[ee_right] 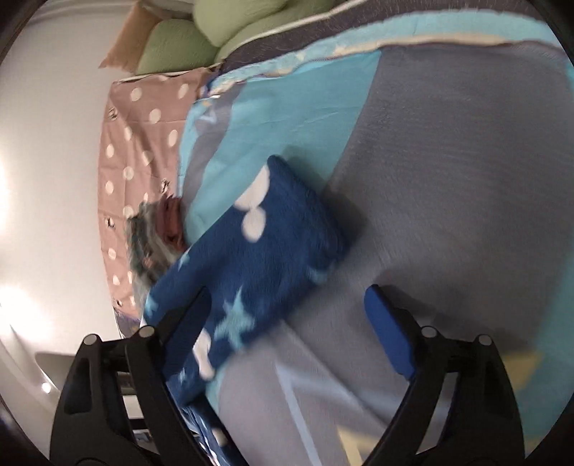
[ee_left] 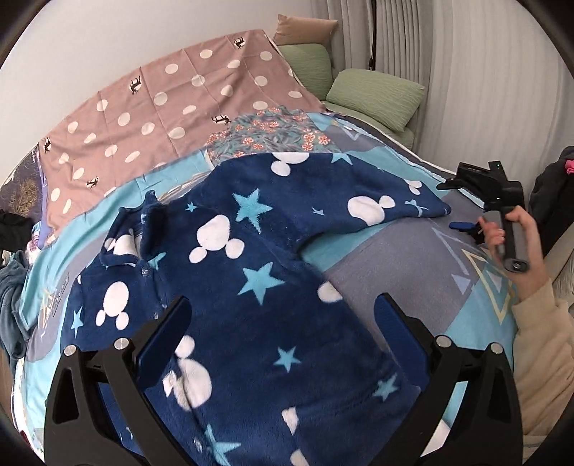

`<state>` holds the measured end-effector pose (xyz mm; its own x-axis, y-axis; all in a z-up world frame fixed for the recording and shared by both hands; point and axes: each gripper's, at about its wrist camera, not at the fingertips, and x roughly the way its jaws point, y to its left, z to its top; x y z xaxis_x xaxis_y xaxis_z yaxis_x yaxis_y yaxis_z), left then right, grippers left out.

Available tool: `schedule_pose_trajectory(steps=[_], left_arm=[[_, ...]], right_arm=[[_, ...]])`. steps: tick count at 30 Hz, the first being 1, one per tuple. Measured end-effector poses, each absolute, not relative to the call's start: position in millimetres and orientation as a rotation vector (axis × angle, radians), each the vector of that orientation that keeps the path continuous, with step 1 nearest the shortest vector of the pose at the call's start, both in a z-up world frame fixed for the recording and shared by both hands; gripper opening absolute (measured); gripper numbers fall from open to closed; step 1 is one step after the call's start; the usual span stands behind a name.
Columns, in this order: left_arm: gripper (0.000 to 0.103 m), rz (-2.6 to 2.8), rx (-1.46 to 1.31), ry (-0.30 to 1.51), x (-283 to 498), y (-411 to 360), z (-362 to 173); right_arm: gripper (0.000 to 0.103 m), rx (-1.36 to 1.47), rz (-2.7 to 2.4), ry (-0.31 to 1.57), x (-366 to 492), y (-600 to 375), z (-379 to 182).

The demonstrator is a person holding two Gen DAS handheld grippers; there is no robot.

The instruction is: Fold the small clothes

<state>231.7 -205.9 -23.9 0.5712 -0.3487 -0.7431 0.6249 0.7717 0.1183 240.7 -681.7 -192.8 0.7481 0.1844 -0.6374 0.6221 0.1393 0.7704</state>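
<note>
garment: navy fleece top (ee_left: 251, 272) with white mouse-head shapes and light blue stars is lying spread on the bed, collar toward my left, one sleeve (ee_left: 362, 200) reaching out to my right.
progress: I am judging this as early; body is lying open and flat, sleeve is not folded in, no crease showing. All folds are looking left to do.
other clothes: floral folded piece (ee_left: 272, 136) is sitting just beyond the top, looking done already; a dark heap (ee_left: 10, 286) is waiting at the bed's left edge, count unclear.
left claw: left claw (ee_left: 283, 322) is hovering released over the lower body of the top, jaws wide apart, gripping nothing.
right claw: right claw (ee_right: 287, 312) is hanging released too, jaws wide, near the sleeve end (ee_right: 272, 222) with one finger over the fleece, not pinching it. View is blurring.
right hand: my right hand (ee_left: 509, 236) is holding the gripper handle, well apart from the top's body.
bed: patchwork cover (ee_left: 394, 265) in blue and grey is carrying everything.
counts: 1 fleece top, 1 floral piece, 1 dotted brown cloth (ee_left: 161, 107), 2 green pillows (ee_left: 373, 93), 1 tan pillow (ee_left: 305, 28), 2 claws.
</note>
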Motion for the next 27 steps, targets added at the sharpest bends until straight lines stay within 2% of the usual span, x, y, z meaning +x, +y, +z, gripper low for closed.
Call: schedule_pose_trajectory(steps=[5,7,8,10,11,12,14,16,20,23,27], left_arm=[[0.102,-0.574,0.372,0.798,248.4,-213.7,-30.6],[0.102,-0.577,0.347,0.803,253.8,-216.4,-30.6],[0.102,-0.579,0.321,0.805,257.8,-218.5,-30.0],[0.102,-0.598,0.271,0.818,264.5,-222.3,-28.2],[0.102,-0.62,0.237,0.829,268.4,-225.1,-27.3],[0.102,-0.659,0.204,0.845,271.4,-228.6,-26.8],[0.102,-0.759,0.163,0.871,275.4,-237.4,-26.8],[0.102,-0.784,0.162,0.893,278.1,-248.7,-28.5],[0.102,-0.859,0.132,0.965,285.8,-273.3,-34.2],[0.102,-0.916,-0.017,1.045,299.4,-275.9,-37.8],[0.102,-0.928,-0.141,1.104,321.2,-275.3,-44.5]], right_arm=[[0.089,1.345,-0.394,0.688,257.4,-680.6,-189.0],[0.085,1.312,-0.416,0.678,260.4,-678.2,-187.7],[0.08,1.296,-0.421,0.671,261.6,-676.6,-186.2],[0.056,1.264,-0.459,0.692,262.9,-674.5,-186.8],[0.049,1.246,-0.487,0.712,263.1,-673.9,-187.9],[0.036,1.201,-0.517,0.761,268.3,-673.6,-188.8],[0.031,1.124,-0.535,0.791,272.1,-670.1,-184.0],[0.017,1.06,-0.539,0.784,275.6,-664.8,-177.5],[0.014,0.858,-0.542,0.713,279.4,-644.4,-151.7],[0.014,0.467,-0.515,0.643,288.6,-596.5,-106.5],[0.014,0.109,-0.469,0.592,291.6,-536.0,-77.3]])
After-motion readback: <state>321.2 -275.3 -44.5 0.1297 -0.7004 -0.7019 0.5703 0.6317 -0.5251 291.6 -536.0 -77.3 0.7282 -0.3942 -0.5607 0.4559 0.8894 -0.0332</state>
